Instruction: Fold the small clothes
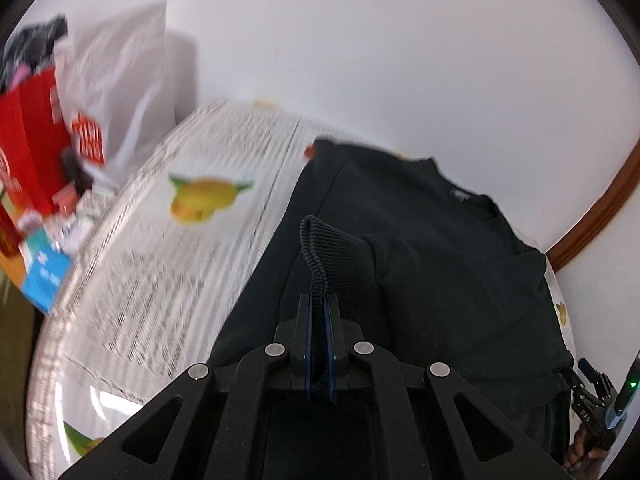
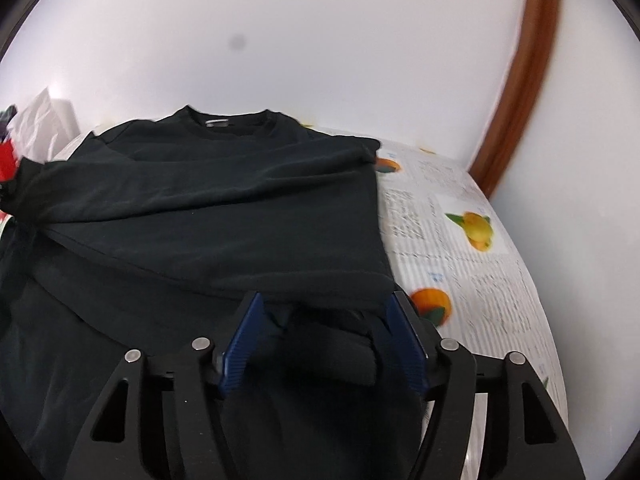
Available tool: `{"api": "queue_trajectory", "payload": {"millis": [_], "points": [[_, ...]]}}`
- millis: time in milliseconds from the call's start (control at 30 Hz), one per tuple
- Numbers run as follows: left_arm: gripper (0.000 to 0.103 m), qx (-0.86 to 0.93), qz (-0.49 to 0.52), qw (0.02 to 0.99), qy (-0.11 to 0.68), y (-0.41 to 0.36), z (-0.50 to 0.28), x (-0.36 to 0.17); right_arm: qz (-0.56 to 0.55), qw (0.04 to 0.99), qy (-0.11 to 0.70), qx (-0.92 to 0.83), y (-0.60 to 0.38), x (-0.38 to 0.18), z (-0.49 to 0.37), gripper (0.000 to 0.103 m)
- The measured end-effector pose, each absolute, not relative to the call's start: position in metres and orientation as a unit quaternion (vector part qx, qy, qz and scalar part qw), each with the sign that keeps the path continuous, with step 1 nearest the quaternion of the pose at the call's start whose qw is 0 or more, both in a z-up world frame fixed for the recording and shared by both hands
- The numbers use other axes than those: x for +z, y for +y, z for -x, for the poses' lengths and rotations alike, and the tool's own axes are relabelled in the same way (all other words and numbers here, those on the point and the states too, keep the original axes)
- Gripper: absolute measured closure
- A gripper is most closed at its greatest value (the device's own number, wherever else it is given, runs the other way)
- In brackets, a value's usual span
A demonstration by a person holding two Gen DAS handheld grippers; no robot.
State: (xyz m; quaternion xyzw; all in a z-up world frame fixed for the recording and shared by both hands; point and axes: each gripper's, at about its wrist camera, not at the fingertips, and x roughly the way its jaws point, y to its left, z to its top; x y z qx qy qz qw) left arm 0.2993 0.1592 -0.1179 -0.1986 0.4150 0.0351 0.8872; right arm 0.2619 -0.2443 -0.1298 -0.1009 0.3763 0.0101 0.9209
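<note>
Lay spread on fruit-printed white tablecloth (image 2: 472, 240): black long-sleeved knit sweater (image 2: 224, 216), right sleeve already crossing chest. Left gripper (image 1: 319, 300) clenched on ribbed cuff (image 1: 336, 248), lifted, likely for folding inward. Right gripper (image 2: 324, 312) spread wide at hem, grasping nothing.

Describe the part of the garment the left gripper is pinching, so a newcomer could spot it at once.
On the fruit-print tablecloth lies a black sweatshirt. The left gripper is shut on its ribbed cuff, the only corrugated knit edge among smooth fabric.
</note>
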Motion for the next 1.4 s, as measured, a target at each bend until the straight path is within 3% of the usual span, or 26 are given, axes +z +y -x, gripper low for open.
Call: {"api": "queue_trajectory", "payload": {"millis": [300, 367, 400, 433, 533, 633, 767, 867, 967, 1033, 1067, 1167, 1400], "points": [[0.097, 0.029, 0.182, 0.895, 0.405, 0.151, -0.300, -0.117, 0.222, 0.895, 0.388, -0.014, -0.233, -0.160, -0.283, 0.037], [0.097, 0.029, 0.179, 0.899, 0.400, 0.148, -0.302, -0.113, 0.236, 0.895, 0.377, -0.010, -0.228, -0.161, -0.285, 0.055], [0.097, 0.027, 0.181, 0.899, 0.397, 0.148, -0.303, -0.110, 0.240, 0.896, 0.375, -0.001, -0.226, -0.160, -0.286, 0.083], [0.097, 0.024, 0.186, 0.900, 0.394, 0.149, -0.303, -0.107, 0.247, 0.896, 0.368, 0.000, -0.224, -0.157, -0.285, 0.094], [0.097, 0.017, 0.189, 0.907, 0.377, 0.150, -0.296, -0.093, 0.235, 0.915, 0.327, 0.010, -0.226, -0.134, -0.270, 0.097], [0.097, 0.039, 0.166, 0.910, 0.379, 0.149, -0.288, -0.093, 0.230, 0.926, 0.298, 0.018, -0.230, -0.117, -0.250, 0.097], [0.097, 0.040, 0.167, 0.896, 0.409, 0.149, -0.287, -0.119, 0.237, 0.912, 0.334, 0.028, -0.233, -0.139, -0.247, 0.095], [0.097, 0.048, 0.169, 0.885, 0.431, 0.151, -0.291, -0.137, 0.249, 0.898, 0.363, 0.021, -0.233, -0.156, -0.249, 0.087], [0.094, 0.046, 0.186, 0.878, 0.439, 0.160, -0.291, -0.137, 0.224, 0.904, 0.364, 0.033, -0.239, -0.144, -0.241, 0.073], [0.093, 0.043, 0.184, 0.882, 0.431, 0.162, -0.290, -0.130, 0.173, 0.919, 0.350, 0.056, -0.248, -0.126, -0.233, 0.053], [0.089, 0.042, 0.177, 0.888, 0.423, 0.162, -0.290, -0.125, 0.155, 0.925, 0.342, 0.058, -0.253, -0.119, -0.231, 0.050], [0.070, 0.041, 0.159, 0.896, 0.413, 0.158, -0.295, -0.118, 0.101, 0.934, 0.339, 0.045, -0.264, -0.111, -0.244, 0.049], [0.070, 0.057, 0.116, 0.888, 0.442, 0.145, -0.316, -0.140, 0.057, 0.914, 0.400, -0.040, -0.287, -0.152, -0.285, 0.052]]}}
